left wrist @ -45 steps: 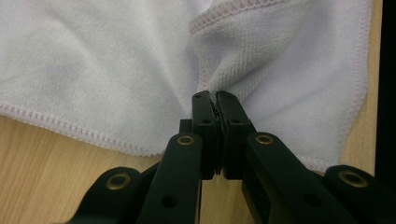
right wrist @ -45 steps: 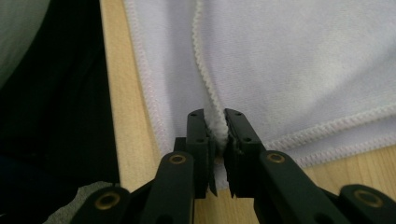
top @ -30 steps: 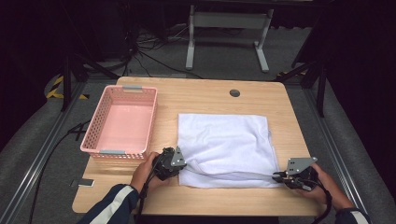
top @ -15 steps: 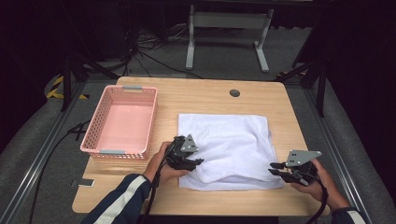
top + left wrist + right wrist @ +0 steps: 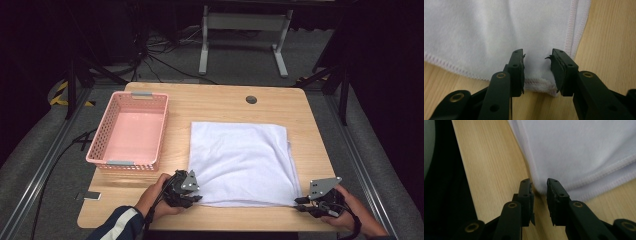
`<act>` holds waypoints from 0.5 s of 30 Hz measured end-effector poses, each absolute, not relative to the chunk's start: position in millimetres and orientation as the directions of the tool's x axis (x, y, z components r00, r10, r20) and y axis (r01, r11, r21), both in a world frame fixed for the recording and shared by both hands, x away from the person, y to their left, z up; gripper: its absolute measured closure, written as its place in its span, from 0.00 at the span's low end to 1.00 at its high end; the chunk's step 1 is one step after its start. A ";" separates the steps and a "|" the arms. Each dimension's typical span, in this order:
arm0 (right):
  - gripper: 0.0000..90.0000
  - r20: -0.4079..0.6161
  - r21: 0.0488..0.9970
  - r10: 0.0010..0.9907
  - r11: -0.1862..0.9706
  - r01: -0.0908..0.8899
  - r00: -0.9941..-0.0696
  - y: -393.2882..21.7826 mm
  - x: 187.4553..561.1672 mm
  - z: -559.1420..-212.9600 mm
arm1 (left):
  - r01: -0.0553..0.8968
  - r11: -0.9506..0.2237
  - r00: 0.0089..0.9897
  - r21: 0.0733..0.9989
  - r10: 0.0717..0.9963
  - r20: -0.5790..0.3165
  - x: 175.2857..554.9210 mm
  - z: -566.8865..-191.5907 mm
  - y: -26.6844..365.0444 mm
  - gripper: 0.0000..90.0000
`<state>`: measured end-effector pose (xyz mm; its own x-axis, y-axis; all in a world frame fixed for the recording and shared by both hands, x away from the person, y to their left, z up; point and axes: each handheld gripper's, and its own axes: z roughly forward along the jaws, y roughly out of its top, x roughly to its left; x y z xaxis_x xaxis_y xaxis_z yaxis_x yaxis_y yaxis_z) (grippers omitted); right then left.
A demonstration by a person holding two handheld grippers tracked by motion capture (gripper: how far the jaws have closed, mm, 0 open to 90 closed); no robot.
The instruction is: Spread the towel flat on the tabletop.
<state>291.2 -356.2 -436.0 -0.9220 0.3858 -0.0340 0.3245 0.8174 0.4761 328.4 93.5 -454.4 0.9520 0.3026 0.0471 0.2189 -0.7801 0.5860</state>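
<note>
A white towel lies spread flat on the wooden table. My left gripper sits at its near left corner. In the left gripper view the jaws stand apart over the hemmed corner of the towel. They have just been closing, and the cloth lies between the pads unpinched. My right gripper is at the near right corner. In the right gripper view its jaws hold the tip of the towel, which draws to a point between them.
A pink perforated basket stands left of the towel with nothing in it. A round cable hole is near the table's far edge. Bare wood runs along the front edge, and black cables lie on the dark floor beyond.
The lifted near edge of the towel has dropped flat. My left gripper let go, moved in over the cloth, then came back to the near left corner. The right gripper has barely moved.
</note>
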 end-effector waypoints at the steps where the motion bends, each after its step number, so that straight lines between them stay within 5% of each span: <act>1: 0.79 -0.039 0.461 0.382 0.826 0.323 -0.923 -355.7 291.0 -436.4 | 0.227 -0.777 0.950 0.588 0.309 0.042 327.3 -454.5 95.7 0.69; 5: 0.70 -0.065 0.497 0.396 0.809 0.315 -0.916 -354.8 292.8 -431.5 | 0.227 -0.772 0.949 0.593 0.312 0.043 326.3 -453.1 98.7 0.61; 10: 0.65 -0.119 0.667 0.605 0.636 0.388 -0.787 -357.0 331.0 -410.3 | 0.286 -0.692 0.926 0.662 0.378 -0.005 328.2 -451.0 102.2 0.46; 15: 0.64 -0.148 0.715 0.698 0.565 0.412 -0.700 -352.9 373.0 -402.6 | 0.294 -0.680 0.918 0.672 0.396 0.000 320.3 -454.6 97.7 0.35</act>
<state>373.0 -352.9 -402.6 -0.7002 0.6984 -0.1484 0.4121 0.5650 0.7148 320.3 97.7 -454.6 0.9180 0.3965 -0.0001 0.2939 -0.6802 0.6715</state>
